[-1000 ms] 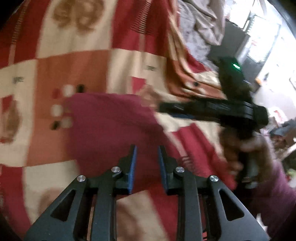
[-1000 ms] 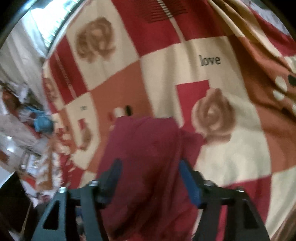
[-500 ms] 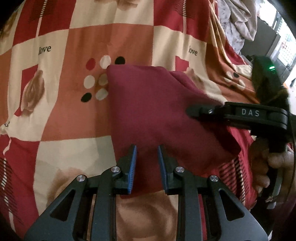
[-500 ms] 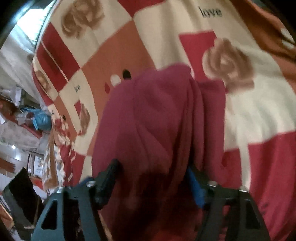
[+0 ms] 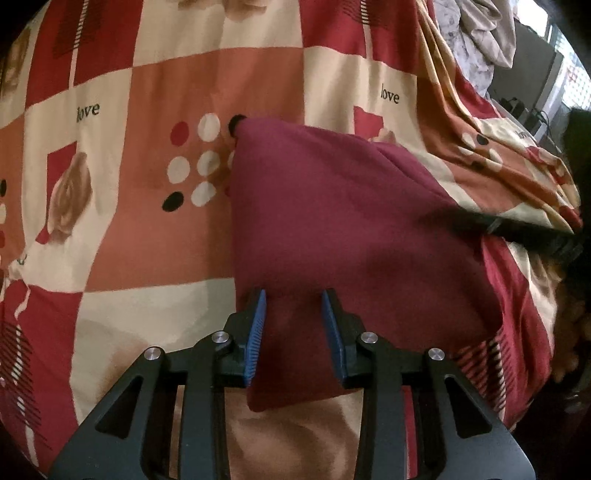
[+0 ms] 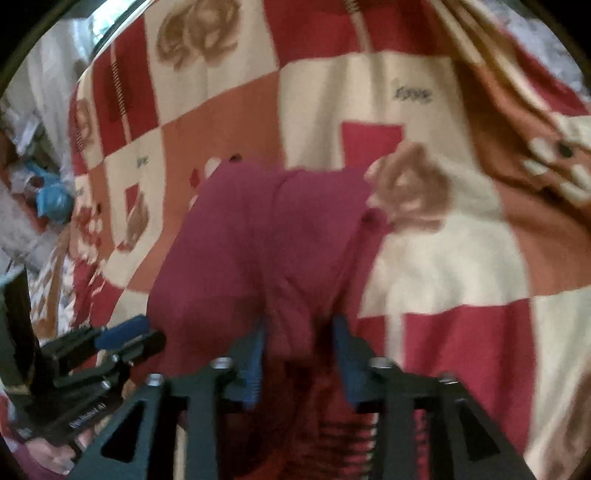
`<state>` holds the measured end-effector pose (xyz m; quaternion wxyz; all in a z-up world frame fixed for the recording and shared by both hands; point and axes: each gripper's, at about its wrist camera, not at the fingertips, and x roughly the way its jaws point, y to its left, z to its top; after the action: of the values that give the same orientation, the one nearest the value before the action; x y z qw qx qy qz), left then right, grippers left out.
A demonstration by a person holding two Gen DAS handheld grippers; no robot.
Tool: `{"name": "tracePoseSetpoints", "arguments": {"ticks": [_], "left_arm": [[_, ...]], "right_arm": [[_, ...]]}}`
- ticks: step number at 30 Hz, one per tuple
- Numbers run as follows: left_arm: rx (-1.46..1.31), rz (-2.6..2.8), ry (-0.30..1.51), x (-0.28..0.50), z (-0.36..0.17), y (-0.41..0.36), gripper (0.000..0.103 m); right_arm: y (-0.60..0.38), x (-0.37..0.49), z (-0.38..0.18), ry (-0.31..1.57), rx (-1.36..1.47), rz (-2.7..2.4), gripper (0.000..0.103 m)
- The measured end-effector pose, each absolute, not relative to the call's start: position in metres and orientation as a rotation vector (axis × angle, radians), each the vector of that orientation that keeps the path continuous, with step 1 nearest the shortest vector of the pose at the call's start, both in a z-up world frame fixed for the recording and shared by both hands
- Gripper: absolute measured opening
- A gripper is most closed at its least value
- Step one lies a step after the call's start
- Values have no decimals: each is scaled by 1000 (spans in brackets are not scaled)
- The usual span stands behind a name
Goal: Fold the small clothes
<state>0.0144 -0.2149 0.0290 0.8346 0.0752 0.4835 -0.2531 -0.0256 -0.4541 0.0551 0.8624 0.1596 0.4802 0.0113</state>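
Observation:
A dark maroon garment [image 5: 343, 221] lies on the patterned bedspread [image 5: 177, 243]. My left gripper [image 5: 293, 310] is open, its blue-padded fingers straddling the garment's near edge. It also shows in the right wrist view [image 6: 125, 332] at the garment's left side. My right gripper [image 6: 299, 332] has its jaws narrowed around a bunched fold of the garment [image 6: 273, 236]. In the left wrist view it comes in from the right [image 5: 443, 218] over the cloth.
The bedspread has red, cream and orange squares with "love" print. A rumpled orange fold [image 5: 498, 155] and pale cloth [image 5: 480, 33] lie at the far right. Clutter with a blue item [image 6: 51, 199] sits beyond the bed's left edge.
The garment has come down and spread flatter on the bedspread. My right gripper's jaws have narrowed around a fold of it. My left gripper stays open at the near edge.

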Motion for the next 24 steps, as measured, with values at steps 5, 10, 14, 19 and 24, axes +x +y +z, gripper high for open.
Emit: {"name": "tracePoseSetpoints", "arguments": {"ticks": [5,10,14,19,24], "left_arm": [[148,-520,1011,24,34,-216,31],[165,-496,982,39,37,-220,34],[175,-491,980,48,29,-225,44],[161,-492,981,54,22,-227,50],[163,-488,985,52,23,-229,50]], "right_arm": [[-436,-20,86,914,273,64,48],[-410,17,62,938,183,80,48],[-410,47,35,991,121,-6,48],[-430,58,12,966,161,-30,48],[-431,55,20,979,163,-24,48]]}}
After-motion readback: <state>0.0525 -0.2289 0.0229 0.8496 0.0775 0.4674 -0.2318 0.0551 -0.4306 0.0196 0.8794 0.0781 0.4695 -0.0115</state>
